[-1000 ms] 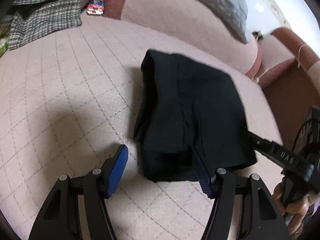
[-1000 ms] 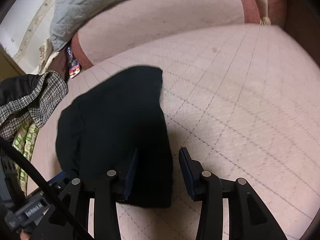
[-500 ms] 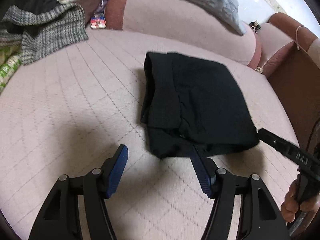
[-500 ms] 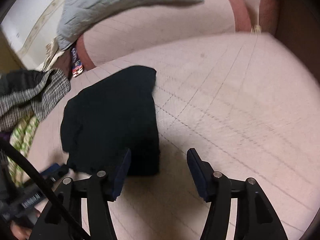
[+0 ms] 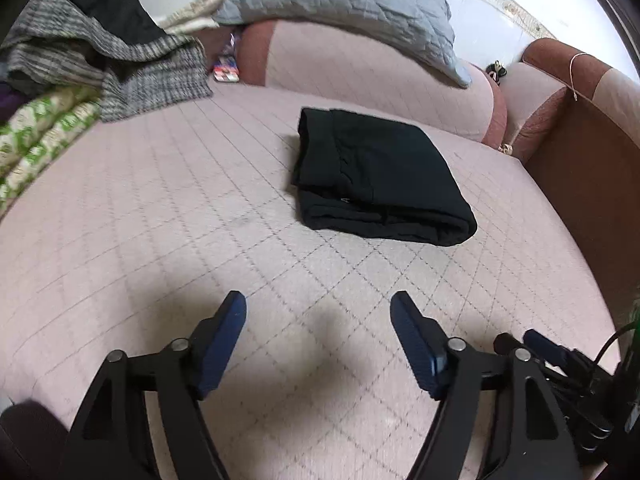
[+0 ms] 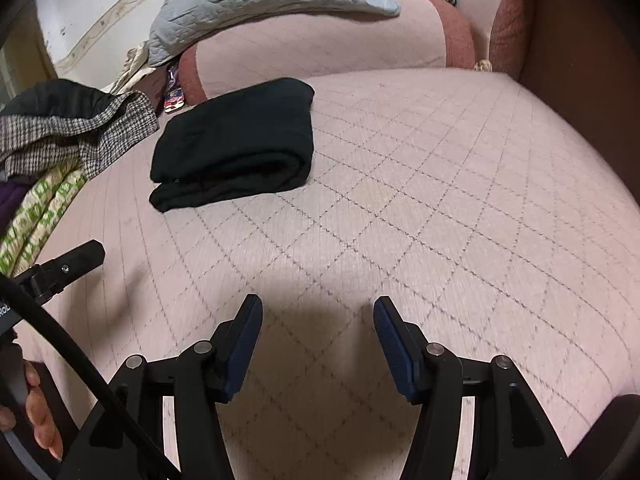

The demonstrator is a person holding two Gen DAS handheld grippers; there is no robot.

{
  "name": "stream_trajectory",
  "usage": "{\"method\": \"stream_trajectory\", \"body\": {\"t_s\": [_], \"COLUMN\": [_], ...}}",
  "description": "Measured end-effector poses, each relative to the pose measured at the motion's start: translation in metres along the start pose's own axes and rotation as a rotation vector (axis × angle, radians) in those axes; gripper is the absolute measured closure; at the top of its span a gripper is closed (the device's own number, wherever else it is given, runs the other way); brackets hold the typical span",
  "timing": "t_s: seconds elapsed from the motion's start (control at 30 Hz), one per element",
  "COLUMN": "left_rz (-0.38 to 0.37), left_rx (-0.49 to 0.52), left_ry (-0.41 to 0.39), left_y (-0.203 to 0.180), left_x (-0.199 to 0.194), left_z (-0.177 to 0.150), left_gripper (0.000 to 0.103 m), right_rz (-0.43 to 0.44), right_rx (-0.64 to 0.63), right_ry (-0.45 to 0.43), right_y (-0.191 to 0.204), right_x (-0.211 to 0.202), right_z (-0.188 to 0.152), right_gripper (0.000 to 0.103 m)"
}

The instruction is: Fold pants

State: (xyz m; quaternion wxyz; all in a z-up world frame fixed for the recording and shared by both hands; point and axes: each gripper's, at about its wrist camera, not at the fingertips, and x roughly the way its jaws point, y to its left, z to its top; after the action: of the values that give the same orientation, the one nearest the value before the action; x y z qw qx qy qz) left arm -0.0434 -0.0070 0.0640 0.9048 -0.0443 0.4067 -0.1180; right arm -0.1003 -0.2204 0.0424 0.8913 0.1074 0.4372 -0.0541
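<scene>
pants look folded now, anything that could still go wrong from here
1. The black pants have a bulky, loose front fold; it may spring open unpressed.
2. Neither the left gripper, its jaws opening, nor the right gripper has anything between its jaws, so nothing steadies the stack.
3. The checked garment pile lies close and could slide onto them.

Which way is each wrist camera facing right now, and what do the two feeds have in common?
Left wrist: sits on the left gripper, angled down over the pink quilted mattress toward the folded black pants; its jaws are opening with nothing between them, and part of the right gripper shows at lower right.
Right wrist: sits on the right gripper, jaws apart and empty, facing the same mattress with the pants at upper left; the person's left hand shows at lower left.
Shared: pants, mattress, grey quilt, checked garment pile.
</scene>
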Motion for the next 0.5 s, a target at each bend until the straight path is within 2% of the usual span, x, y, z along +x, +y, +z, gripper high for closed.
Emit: {"method": "stream_trajectory", "body": {"t_s": [0.13,0.27,0.33,0.4,0.5], "left_rz": [0.028,0.082,0.136,0.177,0.202], "left_rx": [0.017,0.037,0.047,0.040,0.015], "left_ry": [-0.075,-0.219,-0.299,-0.356,-0.397], "left_y": [-0.001,-0.003,-0.006,-0.007,-0.005], "left_x": [-0.013,-0.035,-0.051,-0.066,-0.082], "left_z": [-0.012,-0.014,-0.008,-0.003,0.006], "left_gripper": [0.022,0.018,0.002,0.000,0.000], "right_rz": [-0.013,-0.017,-0.011,-0.008,-0.009], "right_rx": [-0.036,-0.080,-0.094,-0.117,-0.140], "right_ry": [-0.044,-0.066,-0.071,-0.081,-0.095], "right_y": [0.009,0.021,0.027,0.033,0.041], "right_x": [-0.012,-0.019,-0.020,-0.023,-0.026], "right_z": [-0.002,-0.006,-0.007,-0.010,-0.011], "right_gripper": [0.040,0.040,0.040,0.040,0.040]}}
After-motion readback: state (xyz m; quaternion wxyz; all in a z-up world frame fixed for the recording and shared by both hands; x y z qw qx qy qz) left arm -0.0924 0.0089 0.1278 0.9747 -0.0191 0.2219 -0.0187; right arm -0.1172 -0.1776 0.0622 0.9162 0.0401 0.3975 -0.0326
